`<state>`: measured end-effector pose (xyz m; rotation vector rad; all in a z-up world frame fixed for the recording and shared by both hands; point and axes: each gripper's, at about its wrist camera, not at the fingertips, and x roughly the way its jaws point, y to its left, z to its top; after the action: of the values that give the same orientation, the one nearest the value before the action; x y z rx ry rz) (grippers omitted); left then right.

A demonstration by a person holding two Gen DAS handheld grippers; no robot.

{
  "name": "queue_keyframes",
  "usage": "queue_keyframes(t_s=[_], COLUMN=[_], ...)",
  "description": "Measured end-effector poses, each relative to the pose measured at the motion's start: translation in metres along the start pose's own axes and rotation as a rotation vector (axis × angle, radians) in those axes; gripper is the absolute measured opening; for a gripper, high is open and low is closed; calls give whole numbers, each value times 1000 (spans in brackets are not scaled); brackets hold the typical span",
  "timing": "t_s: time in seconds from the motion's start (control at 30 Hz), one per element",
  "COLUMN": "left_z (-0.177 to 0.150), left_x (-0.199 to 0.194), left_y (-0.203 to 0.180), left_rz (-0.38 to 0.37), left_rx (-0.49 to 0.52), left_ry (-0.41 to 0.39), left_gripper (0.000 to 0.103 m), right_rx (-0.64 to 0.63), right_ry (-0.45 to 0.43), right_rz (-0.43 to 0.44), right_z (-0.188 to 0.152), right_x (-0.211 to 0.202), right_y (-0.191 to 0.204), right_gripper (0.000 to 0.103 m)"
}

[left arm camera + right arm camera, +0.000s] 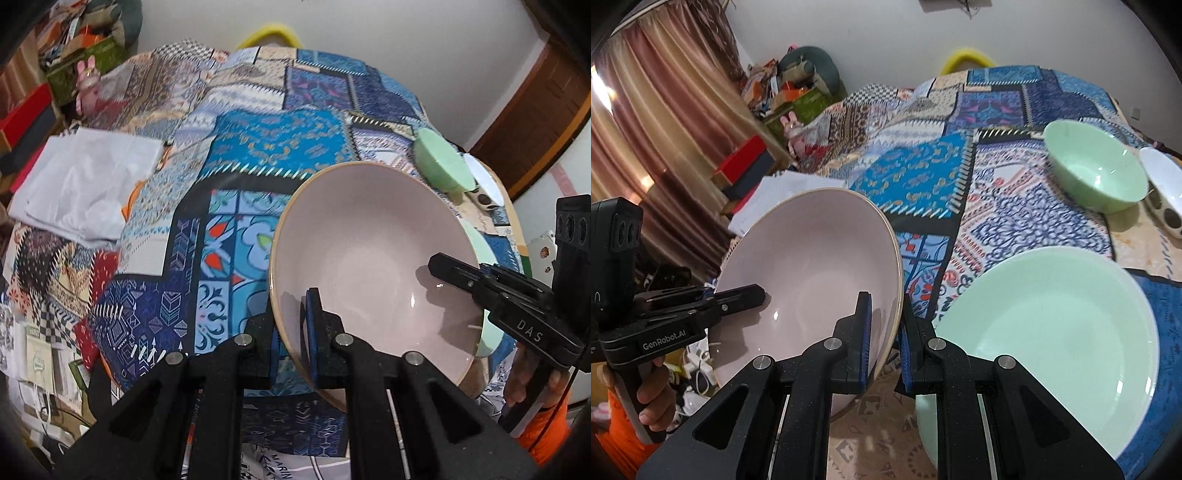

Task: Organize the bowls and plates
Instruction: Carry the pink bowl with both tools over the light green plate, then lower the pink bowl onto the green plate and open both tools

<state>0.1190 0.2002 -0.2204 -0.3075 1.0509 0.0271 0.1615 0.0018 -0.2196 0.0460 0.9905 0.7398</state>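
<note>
1. Left gripper (293, 332), left wrist view: pads clamp the near rim of the pink bowl (369, 258), one pad outside the wall, one inside. The bowl is tilted and lifted off the patchwork cloth (229, 184), its cavity facing the camera.
2. Same view: the right gripper (439, 267) reaches in from the right, one finger lying inside the bowl over the opposite rim. A rim hold on each side likely keeps a wide, heavy bowl from swinging.
3. Same view: beyond the bowl to the right sits a small green bowl (441, 162); a sliver of the green plate (487, 254) shows behind the pink rim.
4. Right gripper (886, 332), right wrist view: pads close on the pink bowl's (812, 258) rim, which runs between them; the bowl hangs left of the tool.
5. Same view: the green plate (1052, 332) lies flat just right of the tool, empty. Judgement: the pink bowl is headed for stacking there.
6. Same view: ahead to the right stand the small green bowl (1097, 170) and a white dotted bowl (1163, 195), touching or nearly so, not yet gathered.
</note>
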Motion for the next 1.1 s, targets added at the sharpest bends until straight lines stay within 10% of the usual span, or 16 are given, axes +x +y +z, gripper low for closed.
queue_keyframes(t_s=[0.87,1.1], left_z=[-8,1], left_x=[39,9], left_y=[16,14], left_rz=[23,71], left_rx=[-9,1], left_ry=[74,-8], left_gripper=[14,35], right_rx=[-73,-72], right_ry=[97,48], right_rz=[-58,-62], right_z=[-1,5], right_x=[38,14], right_y=[2,-2], right_gripper=[15,19])
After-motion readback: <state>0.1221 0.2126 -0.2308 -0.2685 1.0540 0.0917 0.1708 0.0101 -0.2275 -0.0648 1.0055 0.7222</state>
